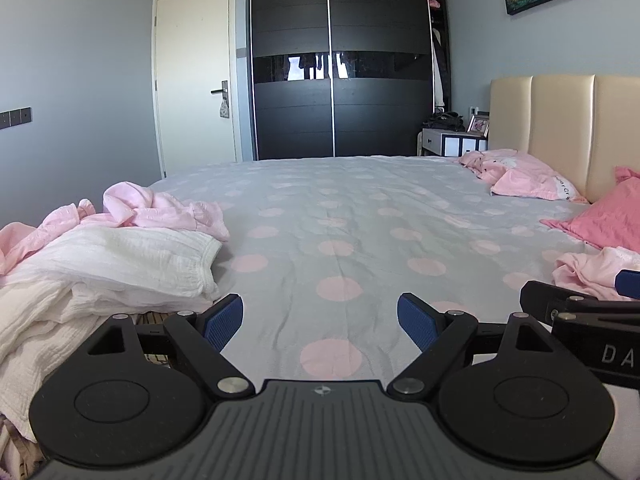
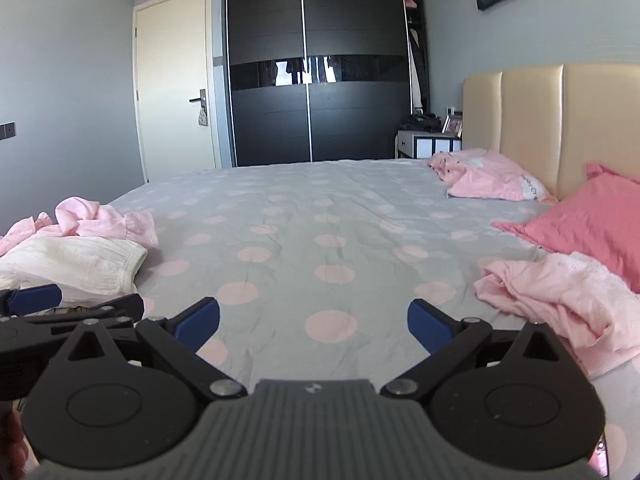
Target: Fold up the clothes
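a bedroom seen from two grippers held side by side over the near edge of a wide bed (image 1: 352, 208) with a grey cover dotted in pale pink. beyond its far side stand a dark sliding wardrobe (image 1: 340, 60) and, left of it, a closed cream door (image 1: 196, 76). a padded cream headboard (image 1: 560, 120) runs along the right, with a pale pink pillow (image 1: 520, 176) and a deeper pink pillow (image 2: 592, 224) against it. on the near left of the bed lies a heap of unfolded clothes: a white crinkled garment (image 1: 120, 264) in front, a crumpled pink garment (image 1: 160, 208) behind it. a second pile of pink clothes (image 2: 560, 296) lies on the near right. the left gripper (image 1: 320, 322) and the right gripper (image 2: 314, 320) both have their blue-padded jaws spread wide with nothing between them, above bare bedcover.
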Tool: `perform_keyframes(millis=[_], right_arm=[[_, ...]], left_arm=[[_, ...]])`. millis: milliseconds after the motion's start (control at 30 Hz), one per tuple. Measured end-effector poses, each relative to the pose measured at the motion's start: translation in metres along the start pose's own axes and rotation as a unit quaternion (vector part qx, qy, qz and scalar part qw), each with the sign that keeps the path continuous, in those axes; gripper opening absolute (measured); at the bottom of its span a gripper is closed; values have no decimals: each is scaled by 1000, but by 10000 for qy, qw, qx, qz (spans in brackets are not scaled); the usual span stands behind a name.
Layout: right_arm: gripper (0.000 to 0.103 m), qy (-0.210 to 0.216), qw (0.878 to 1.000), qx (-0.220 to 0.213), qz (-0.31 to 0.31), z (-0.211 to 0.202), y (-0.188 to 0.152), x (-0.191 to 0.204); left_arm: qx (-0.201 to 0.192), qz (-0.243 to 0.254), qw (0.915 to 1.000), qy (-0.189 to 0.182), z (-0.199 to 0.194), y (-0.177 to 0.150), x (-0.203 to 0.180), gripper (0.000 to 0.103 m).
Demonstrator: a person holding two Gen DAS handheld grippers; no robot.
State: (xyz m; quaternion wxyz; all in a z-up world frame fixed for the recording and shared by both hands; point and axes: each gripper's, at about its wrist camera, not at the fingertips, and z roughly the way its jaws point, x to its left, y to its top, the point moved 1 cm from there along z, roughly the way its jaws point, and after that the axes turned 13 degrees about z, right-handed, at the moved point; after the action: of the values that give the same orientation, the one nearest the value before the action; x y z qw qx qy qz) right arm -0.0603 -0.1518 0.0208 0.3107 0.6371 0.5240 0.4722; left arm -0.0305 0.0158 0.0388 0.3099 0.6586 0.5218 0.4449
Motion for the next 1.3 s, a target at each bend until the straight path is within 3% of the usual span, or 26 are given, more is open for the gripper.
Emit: perform_keyframes(millis=[400, 1300], right_arm=[[101, 132, 9998, -120, 98, -6, 0, 3], [101, 59, 9999, -51, 72, 2, -3, 4]], left_arm=[[104, -342, 9994, -5, -6, -2, 6, 85], [228, -314, 9992, -27, -1, -3, 2, 85]])
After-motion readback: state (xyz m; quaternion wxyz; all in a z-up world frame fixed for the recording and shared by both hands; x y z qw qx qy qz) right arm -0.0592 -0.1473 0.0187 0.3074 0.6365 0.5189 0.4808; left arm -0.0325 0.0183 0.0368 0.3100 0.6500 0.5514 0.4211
